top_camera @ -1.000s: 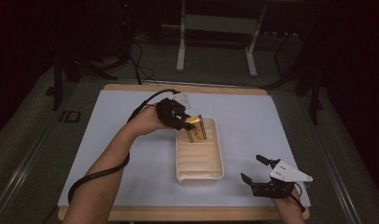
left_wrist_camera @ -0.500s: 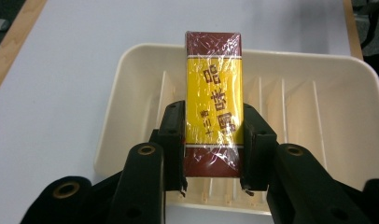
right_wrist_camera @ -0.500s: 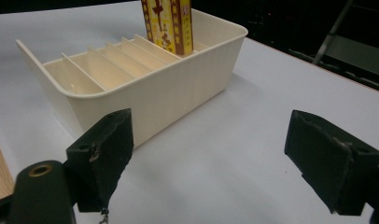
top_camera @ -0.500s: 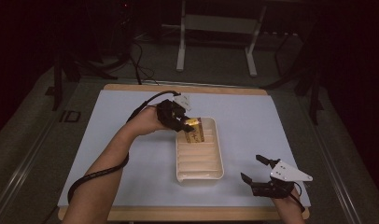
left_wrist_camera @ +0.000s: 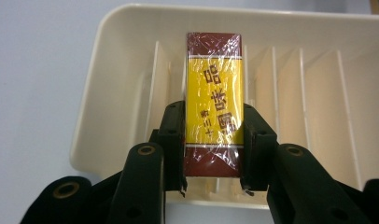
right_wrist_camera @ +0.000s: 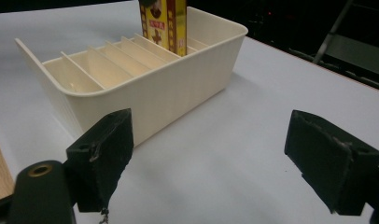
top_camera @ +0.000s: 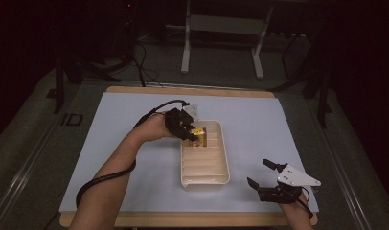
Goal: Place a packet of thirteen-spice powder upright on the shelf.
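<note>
Between my left gripper's (left_wrist_camera: 214,154) black fingers I am clamping a slim rectangular box (left_wrist_camera: 214,100), yellow and maroon under glossy crinkled wrap, pads pressing on its two long sides. It is hanging upright over the far end of a cream plastic tray (top_camera: 225,158), a smooth, round-cornered tub ribbed by thin dividers into narrow slots. I am holding my right gripper (top_camera: 270,177) near the desk's (top_camera: 125,115) pale matte front edge, fingers standing wide apart and gripping nothing.

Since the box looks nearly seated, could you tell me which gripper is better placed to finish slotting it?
Left: the left gripper already clamps the yellow box over the divided tray; the right gripper sits open, apart.
</note>
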Tool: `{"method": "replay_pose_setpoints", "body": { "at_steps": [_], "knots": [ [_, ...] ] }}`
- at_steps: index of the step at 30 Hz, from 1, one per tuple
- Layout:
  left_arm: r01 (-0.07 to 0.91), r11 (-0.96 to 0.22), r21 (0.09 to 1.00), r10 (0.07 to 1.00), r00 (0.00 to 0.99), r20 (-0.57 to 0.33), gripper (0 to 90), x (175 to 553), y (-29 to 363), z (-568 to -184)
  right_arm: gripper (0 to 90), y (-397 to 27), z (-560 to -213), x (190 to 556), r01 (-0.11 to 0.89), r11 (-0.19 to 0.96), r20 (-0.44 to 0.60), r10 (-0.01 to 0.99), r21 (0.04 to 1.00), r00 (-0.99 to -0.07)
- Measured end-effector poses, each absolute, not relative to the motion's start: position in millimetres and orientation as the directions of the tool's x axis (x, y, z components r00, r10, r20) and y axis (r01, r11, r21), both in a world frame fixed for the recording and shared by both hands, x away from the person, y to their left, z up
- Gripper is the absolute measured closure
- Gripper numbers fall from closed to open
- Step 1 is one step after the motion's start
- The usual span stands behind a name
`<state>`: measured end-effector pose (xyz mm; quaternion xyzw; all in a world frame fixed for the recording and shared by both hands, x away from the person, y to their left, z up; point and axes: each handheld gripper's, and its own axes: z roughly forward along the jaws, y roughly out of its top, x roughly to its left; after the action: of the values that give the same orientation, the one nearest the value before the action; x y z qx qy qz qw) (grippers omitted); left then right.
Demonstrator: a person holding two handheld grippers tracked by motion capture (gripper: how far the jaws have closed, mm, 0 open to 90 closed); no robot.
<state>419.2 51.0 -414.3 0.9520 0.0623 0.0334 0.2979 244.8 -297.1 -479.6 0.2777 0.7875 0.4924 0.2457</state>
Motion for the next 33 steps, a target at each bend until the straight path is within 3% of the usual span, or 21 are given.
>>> {"method": "replay_pose_setpoints", "body": {
  "at_steps": [18, 21, 33],
  "knots": [
    [0.102, -0.835, 0.541, 0.136, 0.99, 0.023, 66.3, 423, 34, -422, 15.6, -297, -480, 245, 0.2, 0.357, -0.107, 0.68, 0.912, -0.726],
    [0.122, -0.808, 0.576, 0.16, 0.987, 0.016, 62.1, 422, 36, -419, 15.6, -297, -480, 245, 0.199, 0.358, -0.108, 0.679, 0.912, -0.726],
    [0.117, -0.792, 0.599, 0.18, 0.983, 0.047, 62.4, 412, 54, -391, 15.6, -297, -479, 245, 0.196, 0.353, -0.108, 0.682, 0.915, -0.723]
  ]
}}
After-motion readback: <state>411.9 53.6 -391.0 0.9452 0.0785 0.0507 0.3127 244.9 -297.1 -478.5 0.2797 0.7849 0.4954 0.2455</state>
